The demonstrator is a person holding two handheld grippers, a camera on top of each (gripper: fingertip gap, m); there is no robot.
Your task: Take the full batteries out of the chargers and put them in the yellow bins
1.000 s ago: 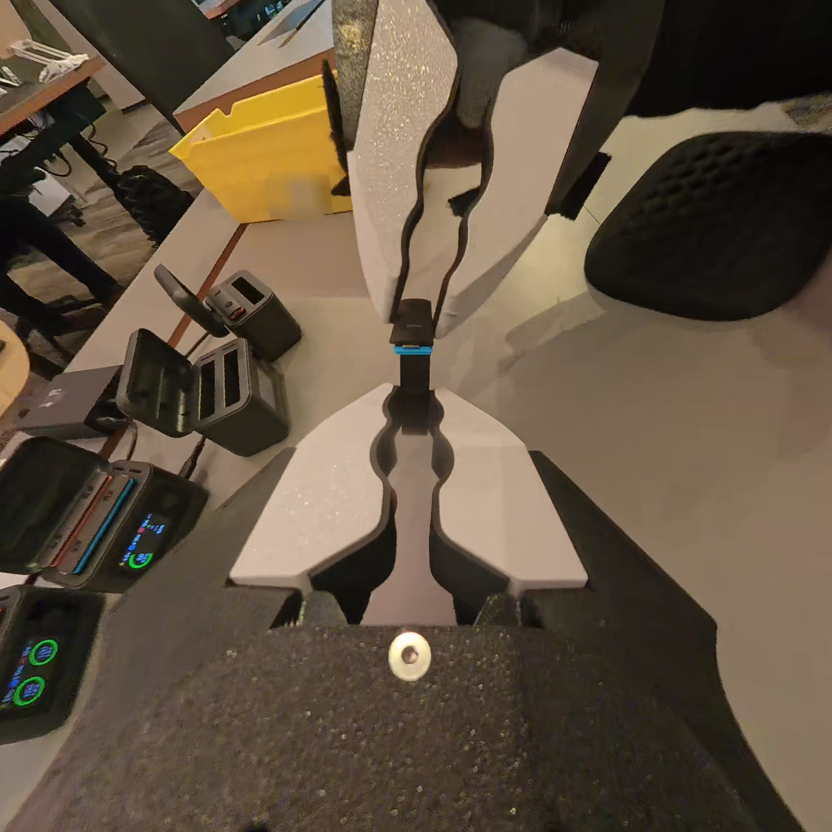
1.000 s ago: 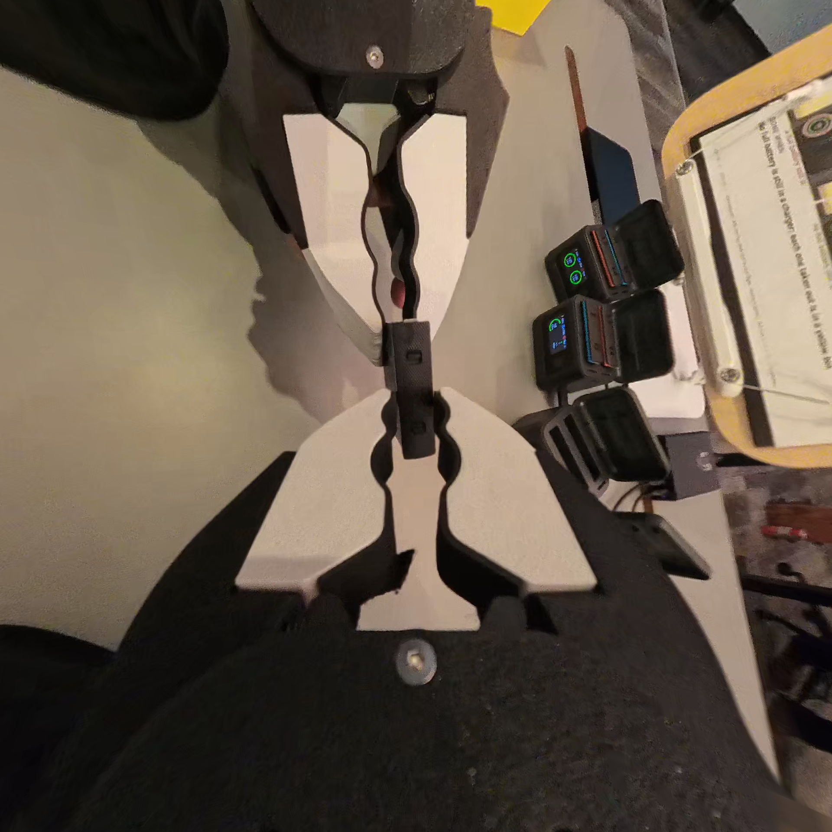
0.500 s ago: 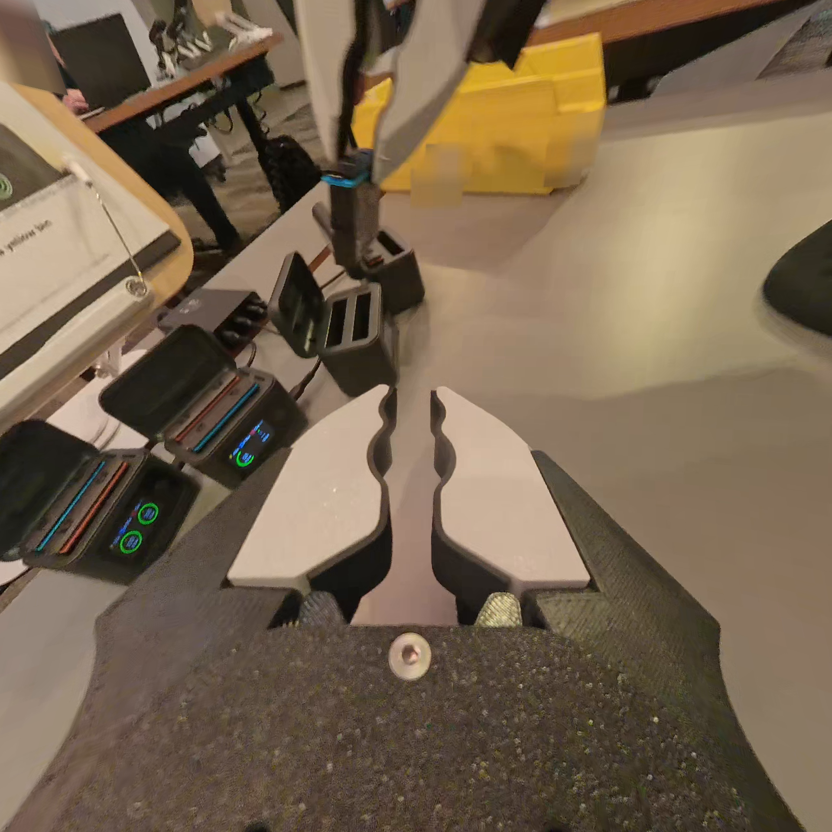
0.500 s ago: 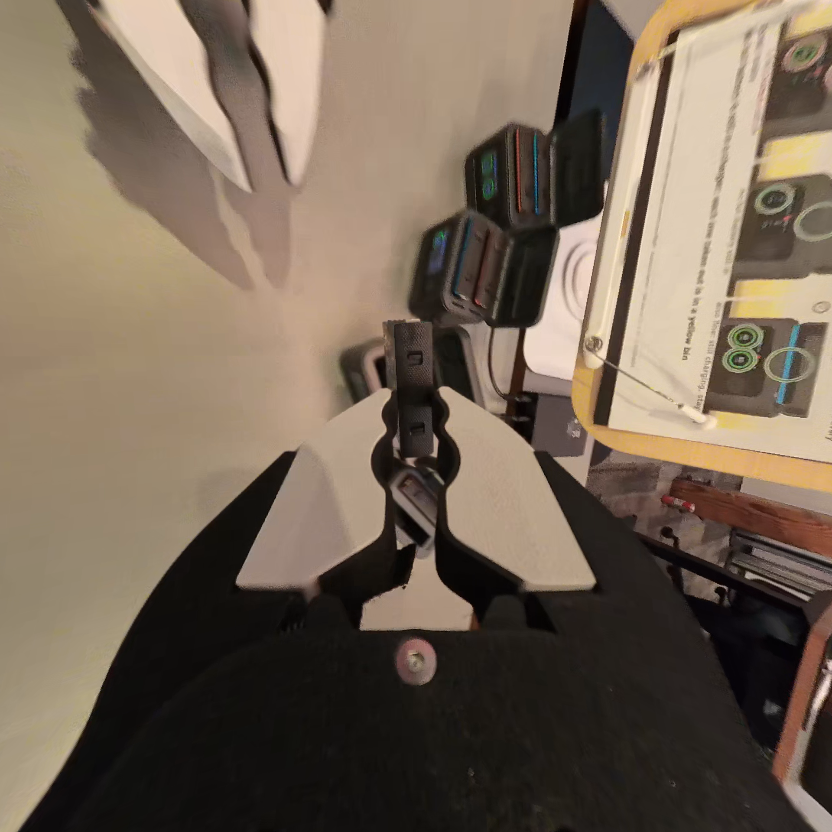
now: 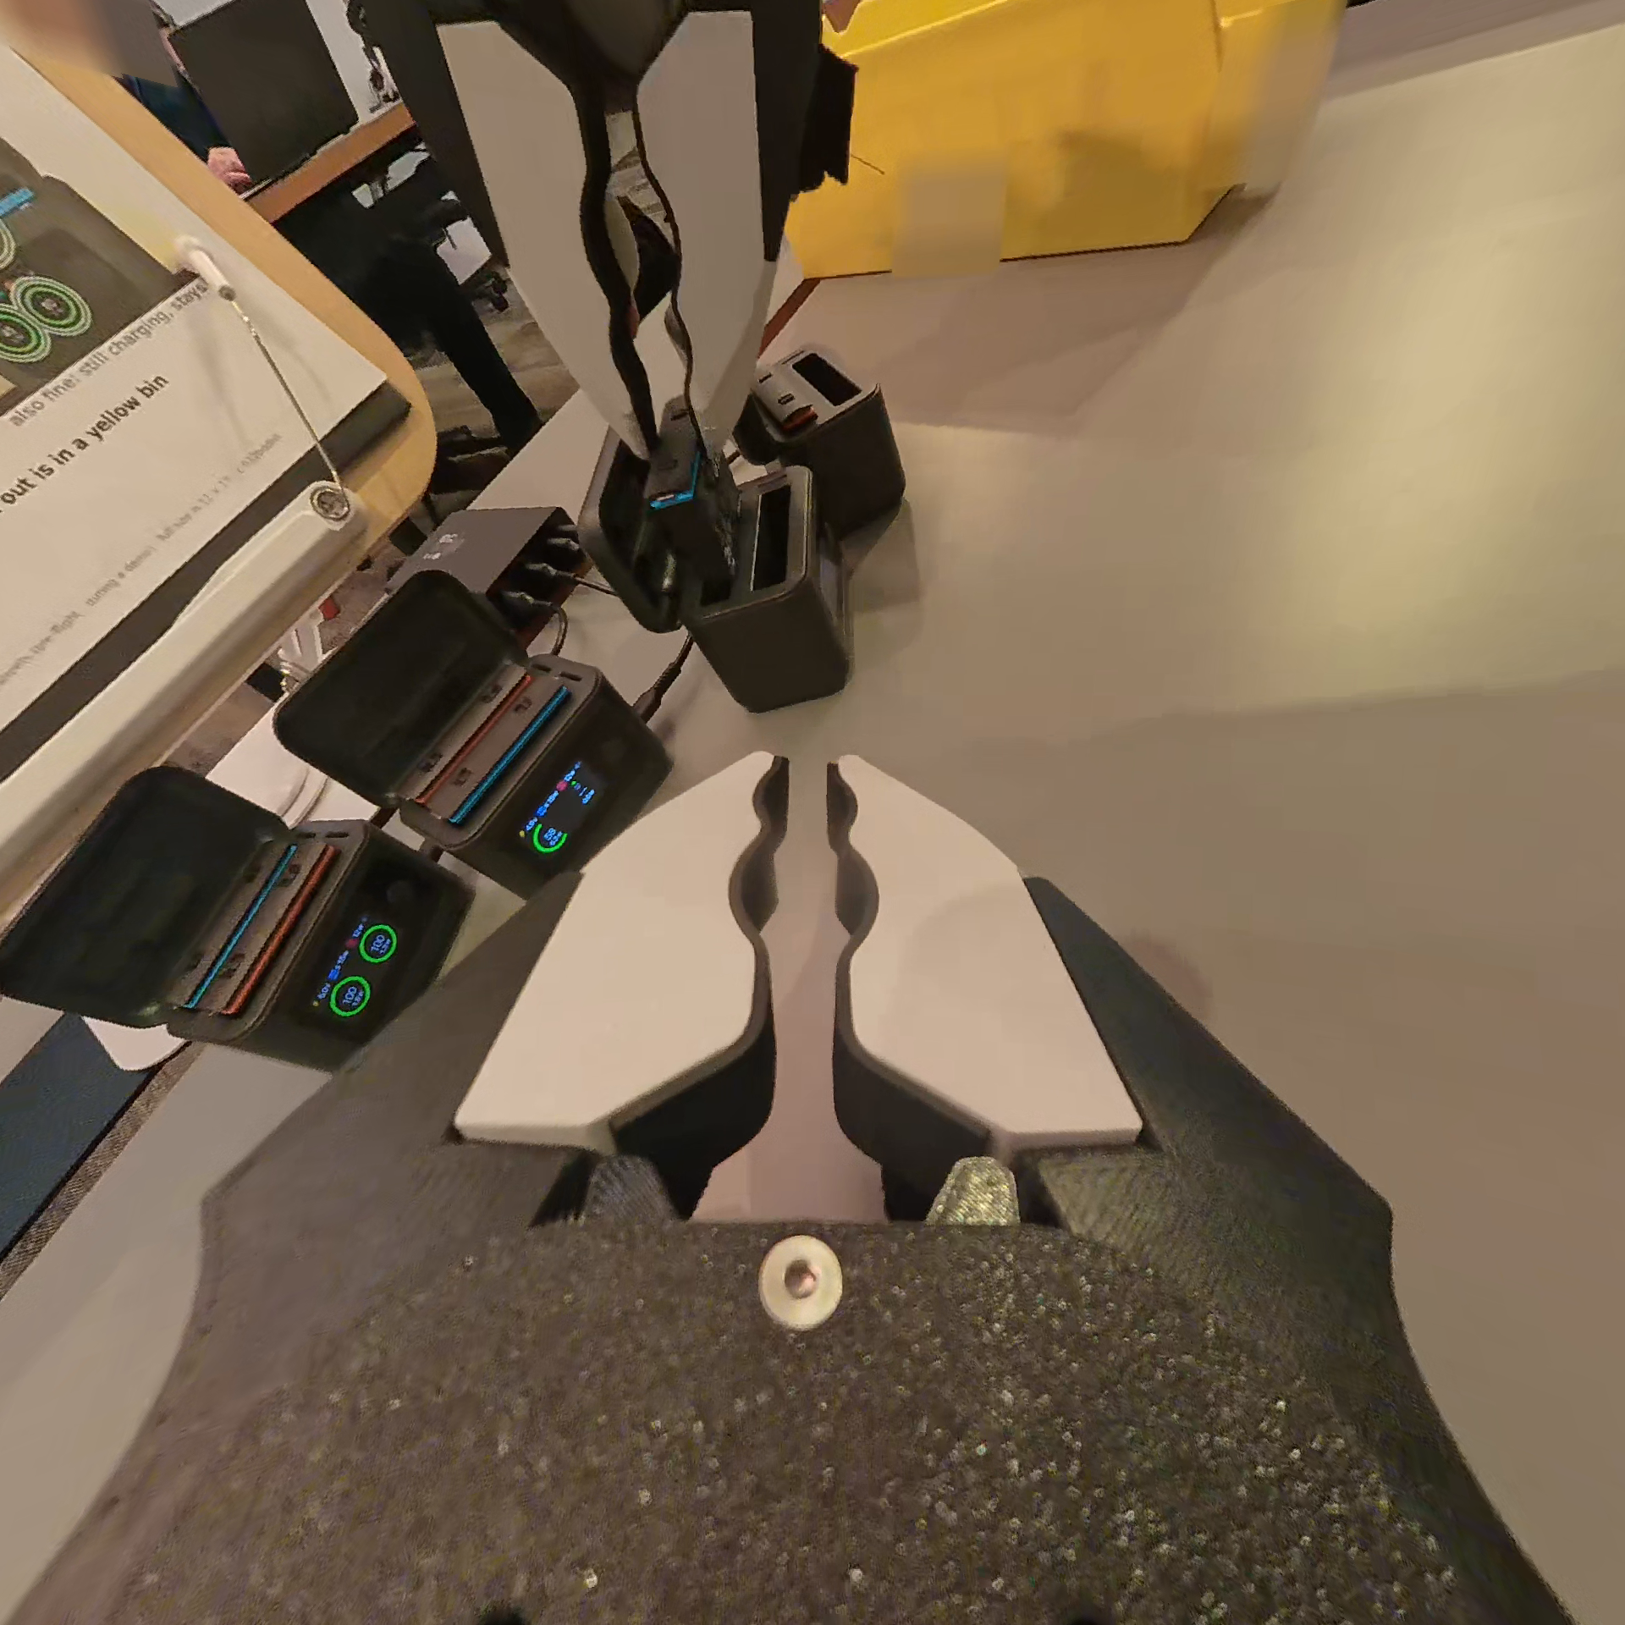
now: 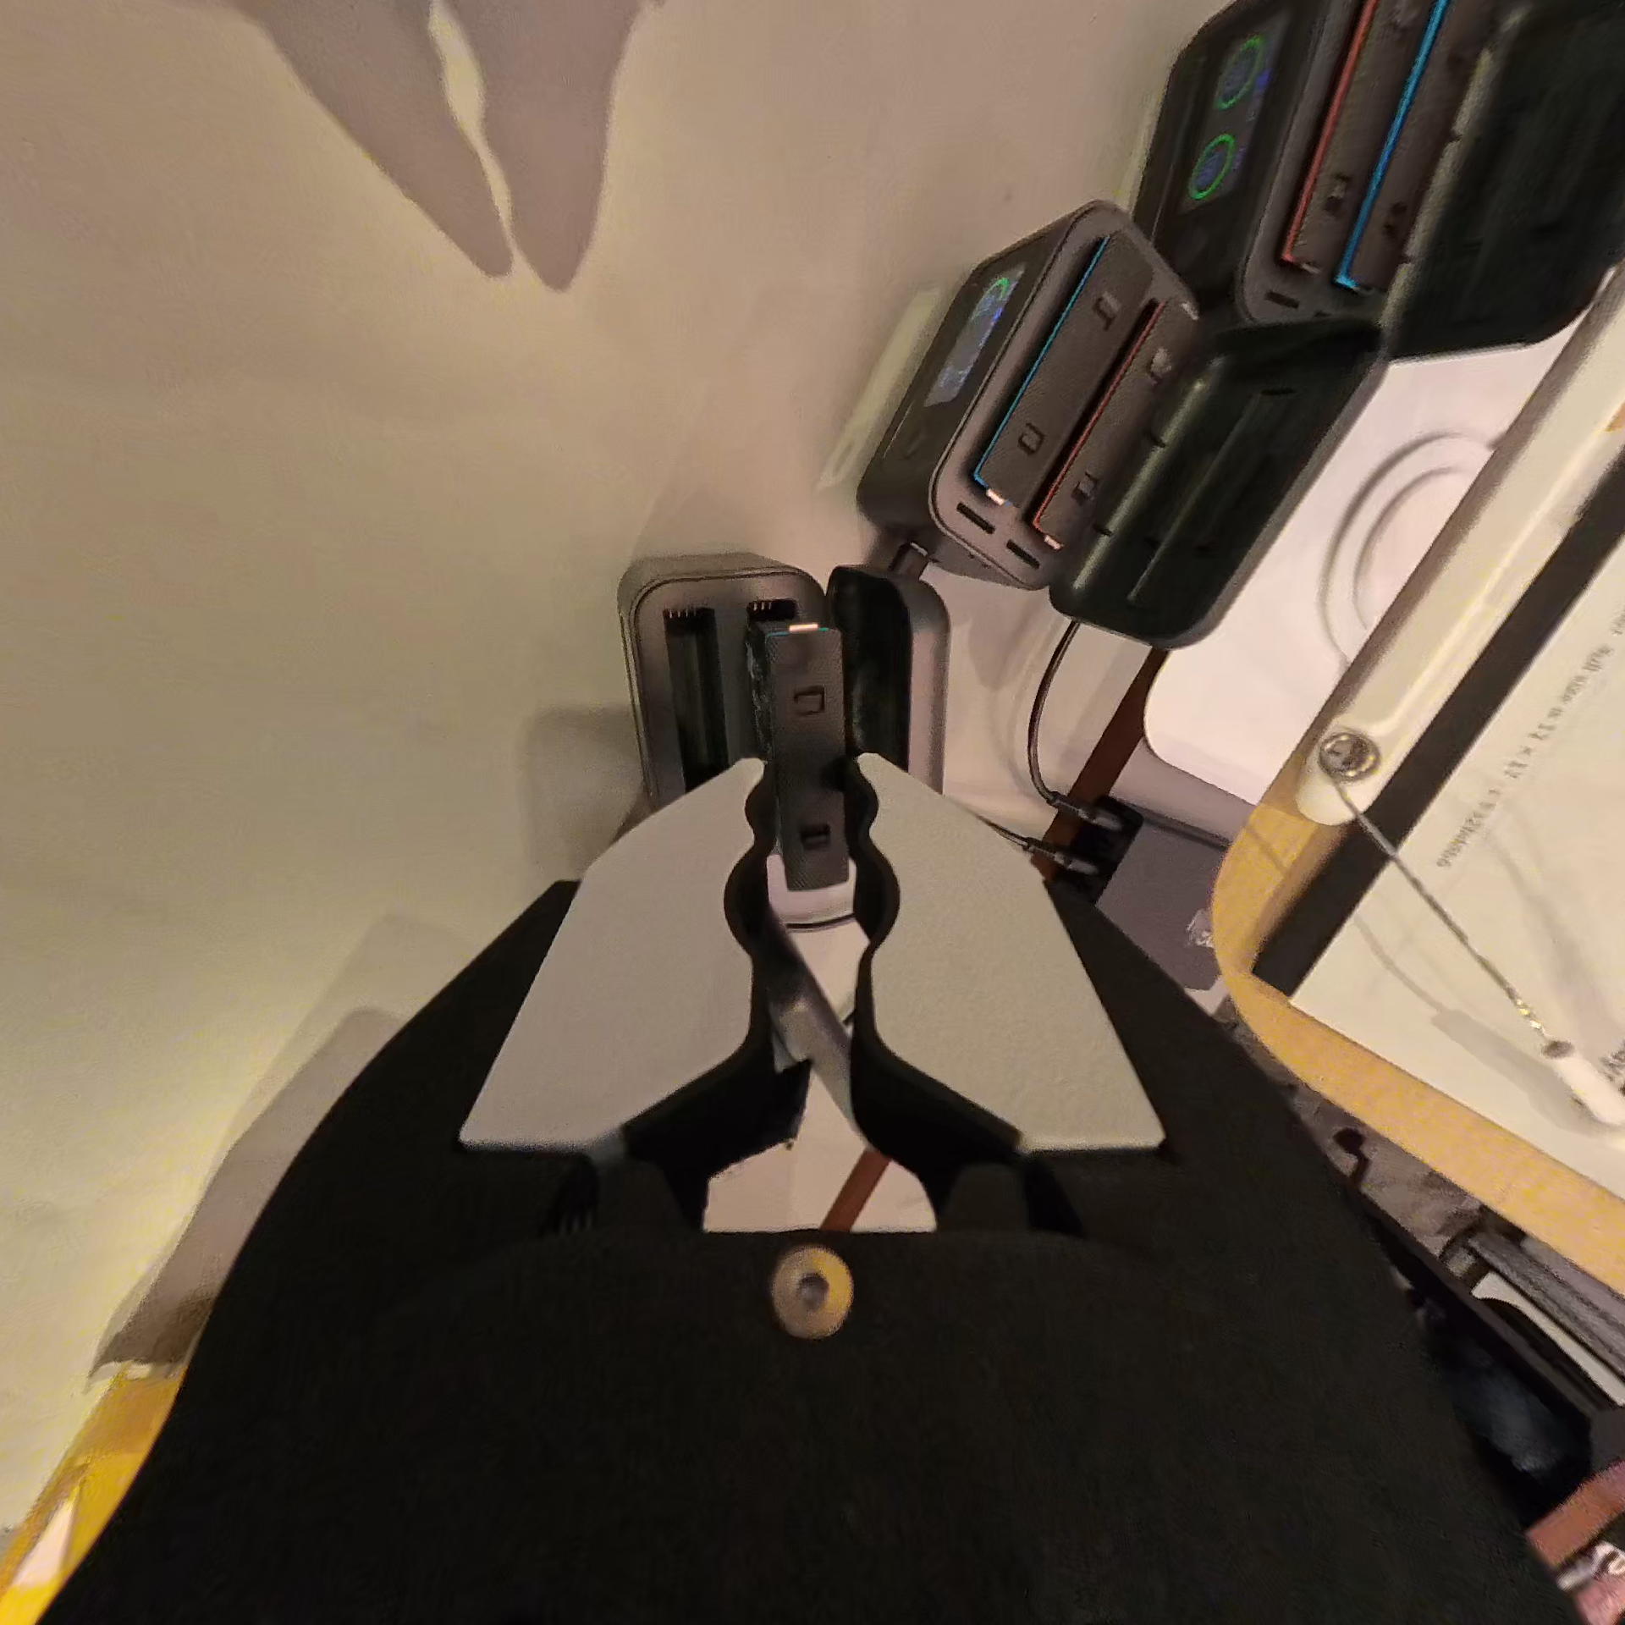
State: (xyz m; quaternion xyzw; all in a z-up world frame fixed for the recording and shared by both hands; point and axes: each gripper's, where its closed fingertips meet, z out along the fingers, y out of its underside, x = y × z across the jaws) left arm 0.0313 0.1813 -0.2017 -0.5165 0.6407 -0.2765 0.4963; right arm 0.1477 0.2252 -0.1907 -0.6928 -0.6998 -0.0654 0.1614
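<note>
- Gripping a black battery (image 6: 802, 756) with a blue end, the right hand-held gripper (image 6: 807, 774) is clenched on it over an open, unlit charger (image 6: 677, 668) on the pale bench (image 6: 264, 615); the battery's far end sits at that charger's slots, though whether it is in one cannot be told.
- From the left wrist view, the same battery (image 5: 675, 479) hangs tilted between the right hand-held gripper's white fingers (image 5: 712, 264), its lower end at the charger's open top (image 5: 774, 563).
- The left hand-held gripper (image 5: 805, 769) is released, jaws slightly parted and holding nothing, nearer the camera than the unlit charger.
- Left of that charger stand two lidded chargers with lit green displays, one (image 5: 519, 774) closer to it and one (image 5: 299, 950) farther, each holding a red-edged and a blue-edged battery.
- Just behind the charger stands another open charger (image 5: 827, 422), and beyond it a yellow bin (image 5: 1099, 132).
- A printed sheet on a wooden board (image 5: 176, 369) stands left of the chargers.
</note>
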